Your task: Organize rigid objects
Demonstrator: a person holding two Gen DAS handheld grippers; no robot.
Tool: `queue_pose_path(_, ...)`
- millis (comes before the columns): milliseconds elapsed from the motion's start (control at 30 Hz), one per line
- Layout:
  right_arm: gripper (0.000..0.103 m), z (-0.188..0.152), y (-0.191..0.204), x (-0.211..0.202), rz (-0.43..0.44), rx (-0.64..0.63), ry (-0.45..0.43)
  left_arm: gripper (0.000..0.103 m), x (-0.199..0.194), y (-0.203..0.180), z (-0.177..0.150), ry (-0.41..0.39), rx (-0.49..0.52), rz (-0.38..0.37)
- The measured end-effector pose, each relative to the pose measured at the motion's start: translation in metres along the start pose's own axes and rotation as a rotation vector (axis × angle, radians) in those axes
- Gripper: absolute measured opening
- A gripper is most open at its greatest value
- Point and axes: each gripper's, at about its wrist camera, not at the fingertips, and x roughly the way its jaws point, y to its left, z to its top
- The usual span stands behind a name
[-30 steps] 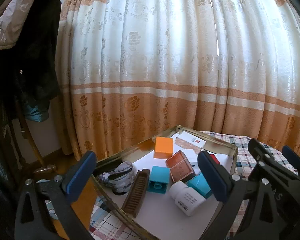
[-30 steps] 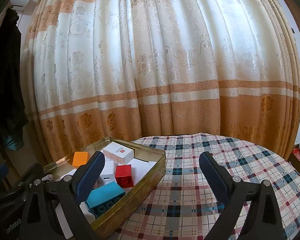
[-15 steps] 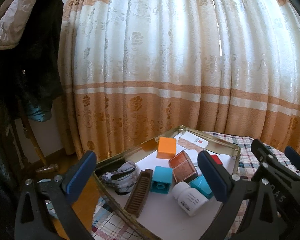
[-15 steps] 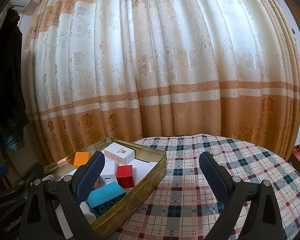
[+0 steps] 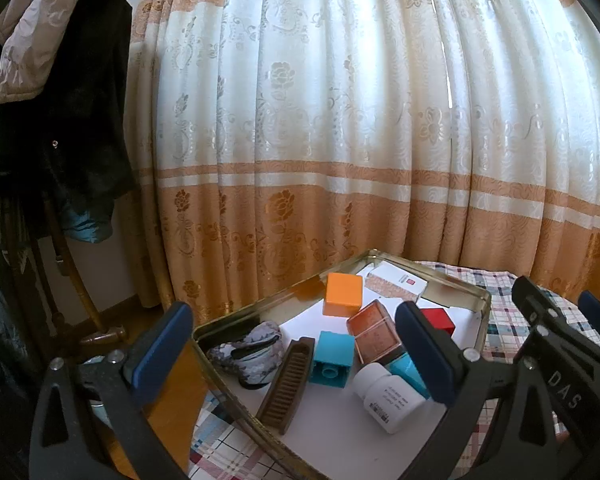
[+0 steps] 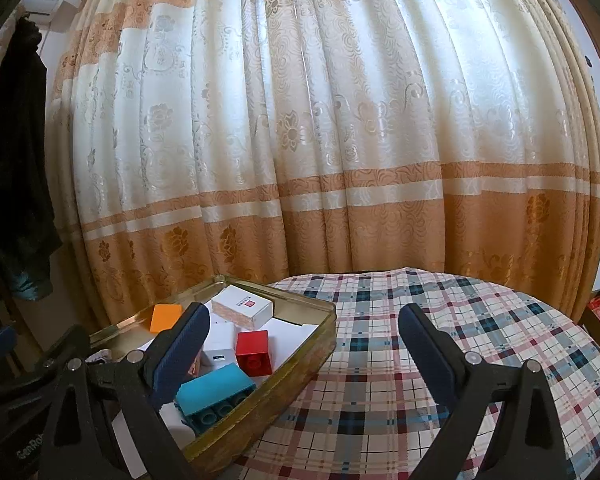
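Left wrist view: the left tool (image 5: 296, 354) hangs wide and empty over the gold metal tray (image 5: 460, 286). Inside the tray, a teal block (image 5: 332, 358) lies beside a brown comb (image 5: 286, 386), with a white pill bottle (image 5: 388, 396) at the near end, an orange block (image 5: 342, 294) toward the far end and a white carton (image 5: 396, 286) against the far rim. Right wrist view: the right tool (image 6: 304, 354), also wide and empty, hovers over the plaid-clothed surface (image 6: 440, 340) just beside the tray, where a red block (image 6: 254, 346) lies.
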Motion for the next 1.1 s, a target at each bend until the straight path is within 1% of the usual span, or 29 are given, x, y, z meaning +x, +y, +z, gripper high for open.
queue_pose_path(633,0.097,0.0005,-0.0007,0.0001,-0.001,0.0,0.0,0.102,0.0011,-0.0014,-0.0011,0.007,0.009,0.023)
queue_pose_path(1100,0.097,0.0012,-0.0034,0.0013,-0.008,0.015,0.004,0.102,0.0014,-0.0046,-0.0012,0.015,0.023,0.018)
